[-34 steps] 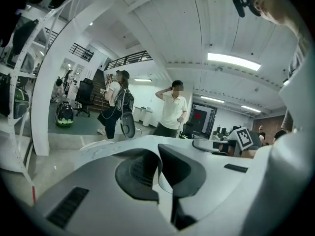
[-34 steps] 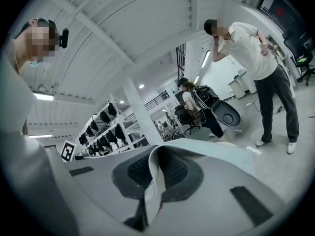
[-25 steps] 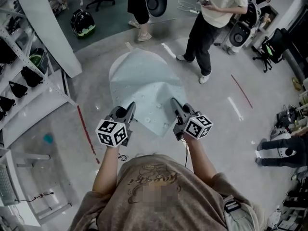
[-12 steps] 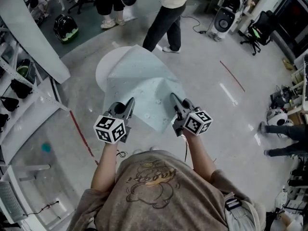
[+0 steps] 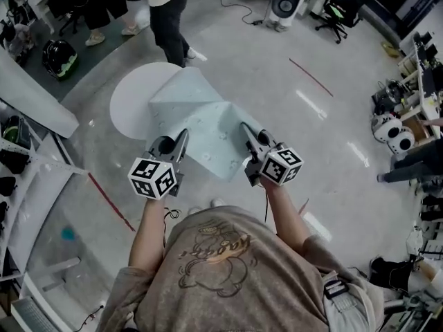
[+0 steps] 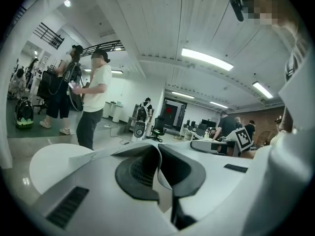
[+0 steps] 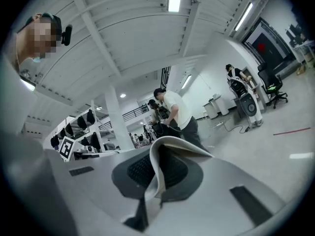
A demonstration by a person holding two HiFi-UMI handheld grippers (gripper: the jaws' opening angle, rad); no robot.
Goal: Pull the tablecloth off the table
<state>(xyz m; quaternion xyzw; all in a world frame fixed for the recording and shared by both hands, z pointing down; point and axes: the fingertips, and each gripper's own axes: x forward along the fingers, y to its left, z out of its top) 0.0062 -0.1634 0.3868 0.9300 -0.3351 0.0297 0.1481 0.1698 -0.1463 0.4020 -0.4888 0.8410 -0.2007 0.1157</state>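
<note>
Your left gripper [image 5: 181,137] and right gripper [image 5: 245,128] both hold the edge of the cloth [image 5: 208,123] that is on your side of the tabletop [image 5: 128,106]. Each pair of fingers [image 6: 135,173] is clenched on a fold of it, and in both gripper views the fabric stands up thin between them.

Compared with a second ago, much more of the tabletop is bare. A wide white part of the round top now shows at its left and far side. The cloth covers only the part of the tabletop nearest to you and stretches from there toward you in a tent shape.

I judge that the pull works and the task is past the half. The far corner of the cloth still rests on the tabletop, so keep the grip firm and continue to pull away from the tabletop until this last part slides off.
</note>
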